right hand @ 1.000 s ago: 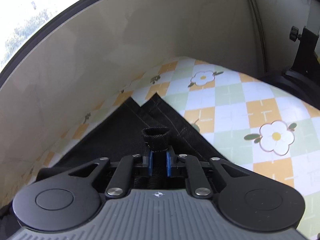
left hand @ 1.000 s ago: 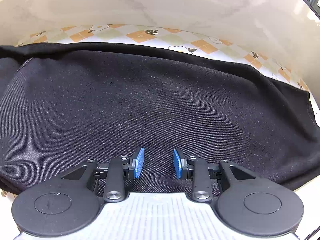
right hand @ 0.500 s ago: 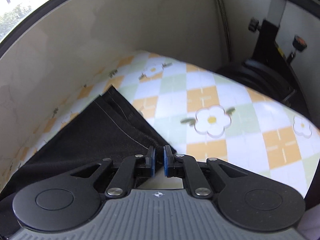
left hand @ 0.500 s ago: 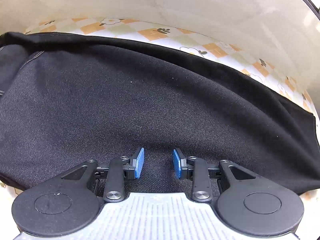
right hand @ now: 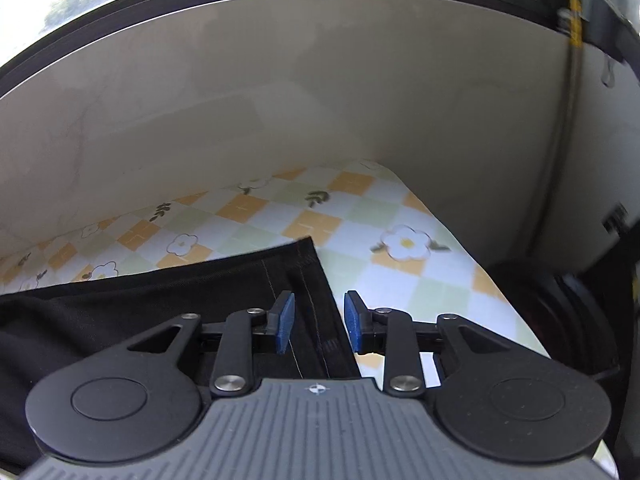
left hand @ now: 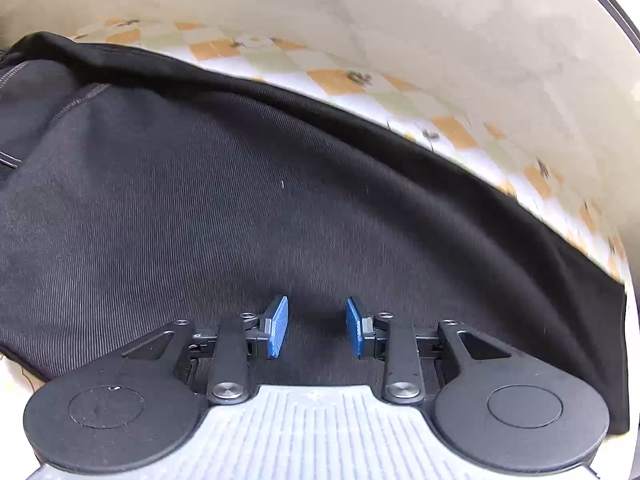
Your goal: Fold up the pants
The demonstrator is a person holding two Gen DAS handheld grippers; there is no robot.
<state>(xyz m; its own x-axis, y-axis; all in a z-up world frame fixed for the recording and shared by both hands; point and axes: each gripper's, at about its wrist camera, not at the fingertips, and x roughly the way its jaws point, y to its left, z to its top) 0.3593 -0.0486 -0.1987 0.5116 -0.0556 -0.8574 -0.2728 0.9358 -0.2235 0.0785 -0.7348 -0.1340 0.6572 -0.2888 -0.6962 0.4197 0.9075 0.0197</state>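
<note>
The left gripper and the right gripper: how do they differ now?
The left gripper sits over the broad middle of the pants; the right gripper sits over their stitched hem edge beside the tablecloth. The left's jaws hold steady; the right's are opening. Neither pinches fabric.

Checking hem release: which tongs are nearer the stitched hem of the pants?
Right. The right tongs, opening, straddle the stitched hem with no grip on it. The left tongs hover open over the mid-fabric of the black pants; no hem shows there.
</note>
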